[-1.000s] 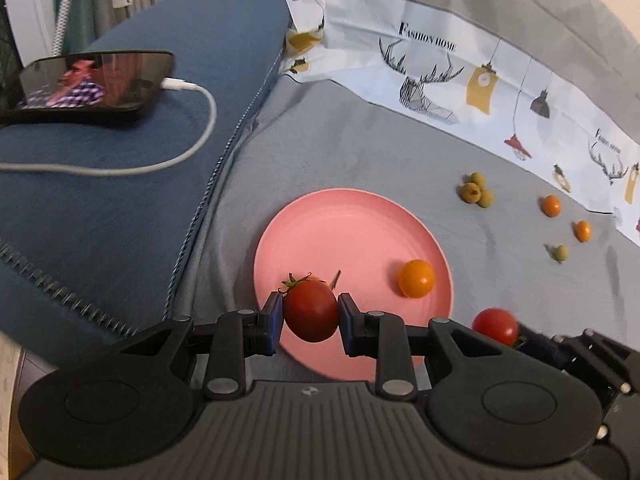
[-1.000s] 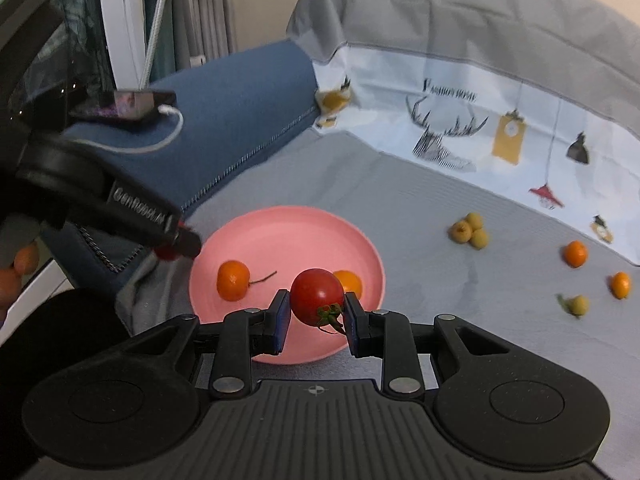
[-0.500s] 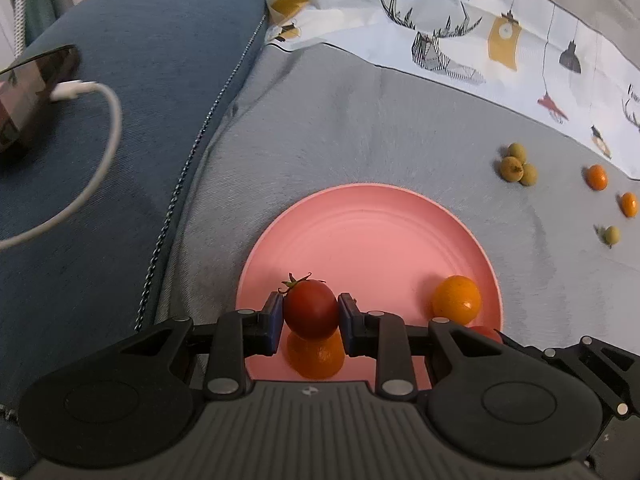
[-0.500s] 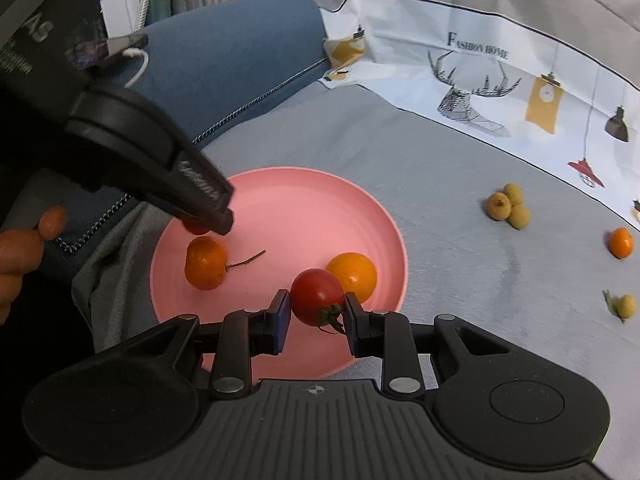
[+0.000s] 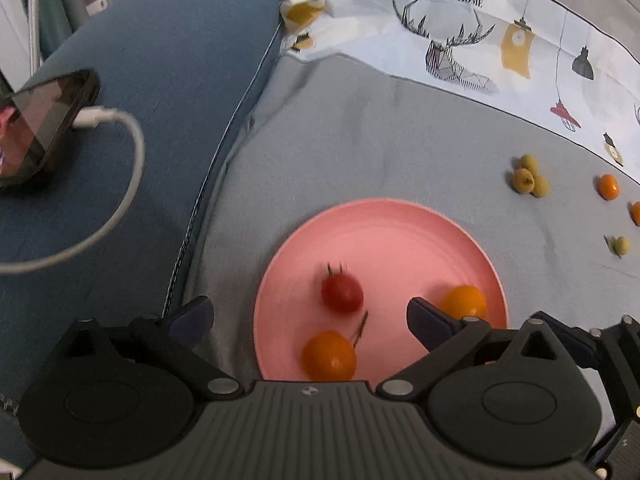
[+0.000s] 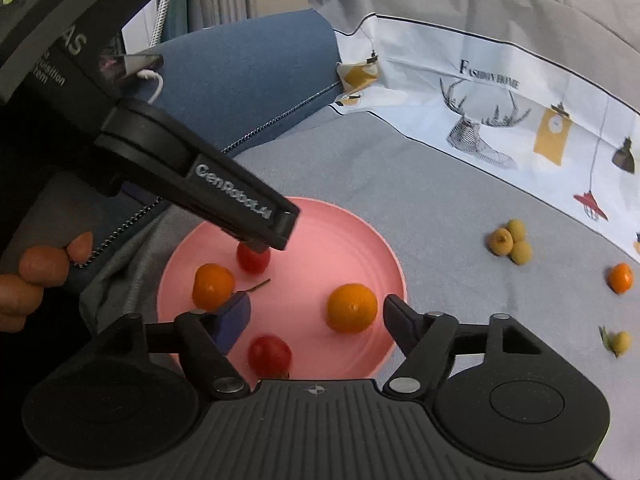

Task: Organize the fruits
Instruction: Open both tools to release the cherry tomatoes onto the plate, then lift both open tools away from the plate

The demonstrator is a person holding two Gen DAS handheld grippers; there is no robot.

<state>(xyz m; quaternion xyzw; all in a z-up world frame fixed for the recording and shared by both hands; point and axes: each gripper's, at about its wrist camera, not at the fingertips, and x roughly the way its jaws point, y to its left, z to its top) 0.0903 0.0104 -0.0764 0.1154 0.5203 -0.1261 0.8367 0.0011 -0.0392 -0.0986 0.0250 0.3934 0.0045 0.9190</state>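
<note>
A pink plate (image 5: 400, 232) lies on the grey cloth; it also shows in the right wrist view (image 6: 360, 240). On it lie two red cherry tomatoes (image 5: 342, 293) (image 6: 269, 355) and two oranges (image 5: 329, 356) (image 5: 464, 302). My left gripper (image 5: 308, 318) is open and empty over the plate's near side, above one tomato. My right gripper (image 6: 316, 314) is open and empty over the plate, with the second tomato just below it. The left gripper's finger (image 6: 240, 200) shows in the right wrist view above the far tomato (image 6: 253, 259).
On the cloth to the right lie a cluster of yellow-green fruits (image 5: 529, 176), small oranges (image 5: 608, 186) and a single green fruit (image 5: 620, 245). A phone (image 5: 44, 124) with a white cable lies on the blue cushion at left. A printed white cloth (image 5: 500, 40) lies behind.
Both grippers have opened and let go of their tomatoes, which now lie on the pink plate. Both grippers have drawn back slightly.
</note>
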